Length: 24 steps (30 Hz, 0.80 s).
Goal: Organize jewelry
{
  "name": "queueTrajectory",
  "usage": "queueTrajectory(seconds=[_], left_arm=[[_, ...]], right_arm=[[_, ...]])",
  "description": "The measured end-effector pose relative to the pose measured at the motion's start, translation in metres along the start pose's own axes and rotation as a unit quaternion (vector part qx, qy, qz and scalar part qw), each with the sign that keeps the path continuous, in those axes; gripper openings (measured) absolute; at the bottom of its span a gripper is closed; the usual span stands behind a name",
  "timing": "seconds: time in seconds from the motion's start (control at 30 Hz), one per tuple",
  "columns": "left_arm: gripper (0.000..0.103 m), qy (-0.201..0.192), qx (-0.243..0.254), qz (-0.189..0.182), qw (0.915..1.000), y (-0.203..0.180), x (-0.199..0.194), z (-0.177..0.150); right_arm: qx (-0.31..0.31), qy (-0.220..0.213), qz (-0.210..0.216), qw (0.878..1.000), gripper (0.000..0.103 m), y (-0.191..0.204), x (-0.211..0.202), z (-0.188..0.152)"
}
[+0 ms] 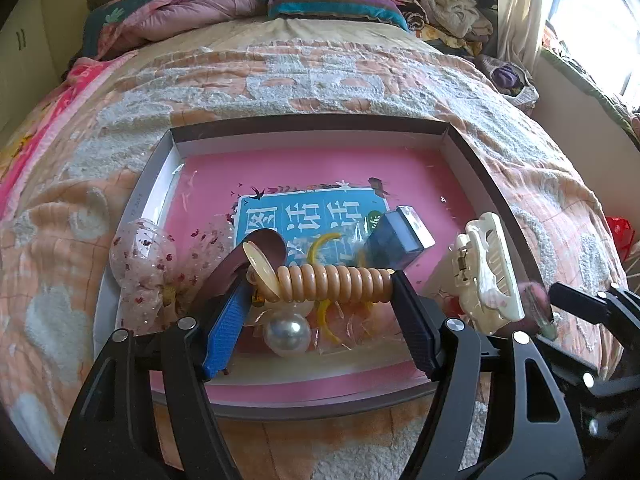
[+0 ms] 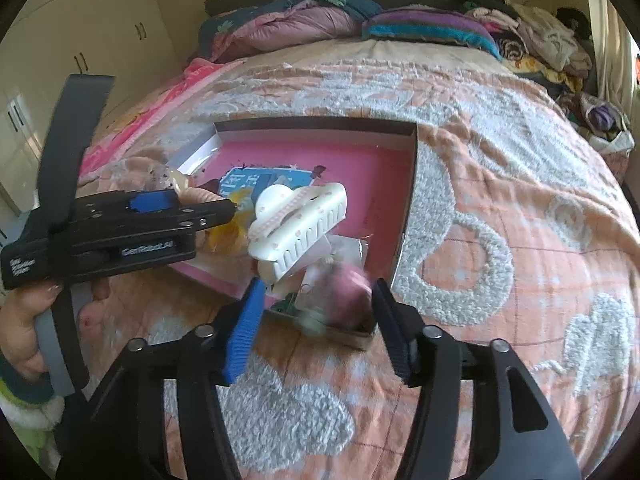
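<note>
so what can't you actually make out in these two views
- Pink object between the right gripper fingers: motion-blurred in the right wrist view, identity unclear; left wrist view shows only a smear at the box's corner.
- Blue label on the box floor: half covered by the spiral hair tie and dark blue case.
- Box's near edge: hidden behind the left gripper.

I see a bed (image 1: 360, 80) with a shallow box (image 1: 472, 160) on it, bedding (image 1: 180, 12), perhaps clothes (image 1: 440, 4), behind.

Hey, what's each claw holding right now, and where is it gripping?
The left claw pinches the tan spiral hair tie at its two ends. The right claw is open: a blurred pink item sits between its fingers, not gripped.
</note>
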<state>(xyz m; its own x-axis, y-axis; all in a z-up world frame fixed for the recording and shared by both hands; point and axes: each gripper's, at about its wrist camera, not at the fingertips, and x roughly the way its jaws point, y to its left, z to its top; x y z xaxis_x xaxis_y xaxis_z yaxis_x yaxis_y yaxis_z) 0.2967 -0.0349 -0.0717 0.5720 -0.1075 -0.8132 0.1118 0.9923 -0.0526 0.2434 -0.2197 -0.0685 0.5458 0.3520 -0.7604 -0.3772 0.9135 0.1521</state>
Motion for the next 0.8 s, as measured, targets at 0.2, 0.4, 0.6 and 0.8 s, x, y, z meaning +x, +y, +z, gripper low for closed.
queueTrajectory(seconds=[0.2, 0.4, 0.6, 0.8], left_arm=[[0.063, 0.005, -0.001, -0.003, 1.0000, -0.003, 0.002, 0.000], [0.072, 0.005, -0.003, -0.004, 1.0000, -0.008, -0.005, 0.000], [0.079, -0.003, -0.006, -0.004, 1.0000, -0.007, -0.023, 0.003], [0.092, -0.017, -0.006, -0.002, 0.9998, -0.008, -0.047, 0.005]], right_arm=[[0.007, -0.013, -0.002, 1.000, 0.071, -0.002, -0.017, -0.005], [0.017, -0.024, -0.005, 1.000, 0.079, -0.006, -0.032, -0.007], [0.021, -0.038, -0.008, 0.999, 0.085, -0.006, -0.048, -0.010], [0.017, -0.054, -0.010, 0.998, 0.092, 0.001, -0.066, -0.012]])
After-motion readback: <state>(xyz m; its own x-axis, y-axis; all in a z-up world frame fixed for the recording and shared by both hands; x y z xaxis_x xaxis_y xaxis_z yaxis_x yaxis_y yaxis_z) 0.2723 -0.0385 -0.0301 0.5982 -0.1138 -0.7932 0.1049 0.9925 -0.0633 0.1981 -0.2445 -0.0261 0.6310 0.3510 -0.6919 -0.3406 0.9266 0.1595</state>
